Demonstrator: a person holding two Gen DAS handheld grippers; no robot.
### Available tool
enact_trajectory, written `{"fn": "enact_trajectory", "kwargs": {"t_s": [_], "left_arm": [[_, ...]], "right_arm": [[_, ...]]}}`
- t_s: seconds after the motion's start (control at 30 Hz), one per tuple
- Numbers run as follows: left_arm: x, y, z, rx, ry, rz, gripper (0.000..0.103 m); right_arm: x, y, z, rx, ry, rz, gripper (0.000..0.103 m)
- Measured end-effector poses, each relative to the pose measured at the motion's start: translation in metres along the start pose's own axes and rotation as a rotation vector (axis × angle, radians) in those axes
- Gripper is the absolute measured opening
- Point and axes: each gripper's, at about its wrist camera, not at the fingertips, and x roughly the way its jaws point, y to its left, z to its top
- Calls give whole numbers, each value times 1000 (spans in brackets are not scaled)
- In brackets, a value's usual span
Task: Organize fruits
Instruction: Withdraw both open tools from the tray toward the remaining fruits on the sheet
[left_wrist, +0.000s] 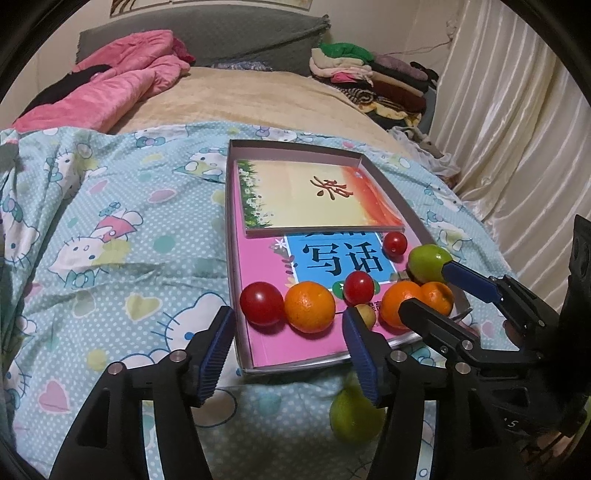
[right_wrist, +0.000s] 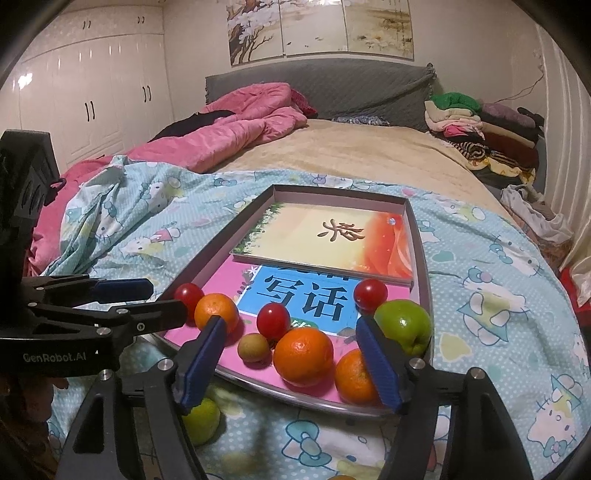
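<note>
A shallow grey tray (left_wrist: 232, 221) (right_wrist: 421, 258) lies on the bedcover, with two books inside it. Along its near end lie three red tomatoes (right_wrist: 273, 320), three oranges (right_wrist: 303, 356), a small yellowish fruit (right_wrist: 253, 347) and a green apple (right_wrist: 404, 325). My left gripper (left_wrist: 288, 312) (right_wrist: 168, 296) is open at the tray's near left corner, with a tomato (left_wrist: 262, 303) and an orange (left_wrist: 309, 306) just ahead of its pads. My right gripper (right_wrist: 291, 325) (left_wrist: 426, 287) is open over the near right end, and the biggest orange sits between its fingers untouched. A second green fruit (left_wrist: 354, 421) (right_wrist: 201, 421) lies blurred on the cover, outside the tray.
The blue cartoon-print cover (left_wrist: 110, 258) is rumpled to the left. A pink quilt (right_wrist: 229, 133) and a grey headboard (right_wrist: 332, 88) are at the far end. Folded clothes (right_wrist: 480, 125) are stacked at the far right, beside a curtain (left_wrist: 517, 129). White wardrobes (right_wrist: 92, 92) stand on the left.
</note>
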Motion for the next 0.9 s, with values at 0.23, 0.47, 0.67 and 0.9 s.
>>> {"fn": "enact_trajectory", "kwargs": {"t_s": [0.23, 0.47, 0.67, 0.9], "left_arm": [[-6, 1, 1, -11, -23, -3, 72], [-15, 1, 2, -40, -46, -20, 74], [-23, -3, 0, -35, -62, -16, 74], [-30, -8, -6, -27, -59, -18, 75]], "right_arm": [[-6, -3, 3, 19, -31, -10, 82], [-17, -9, 7, 47, -70, -26, 86], [-27, -17, 7, 78, -100, -53, 89], [-35, -20, 3, 98, -97, -77, 90]]}}
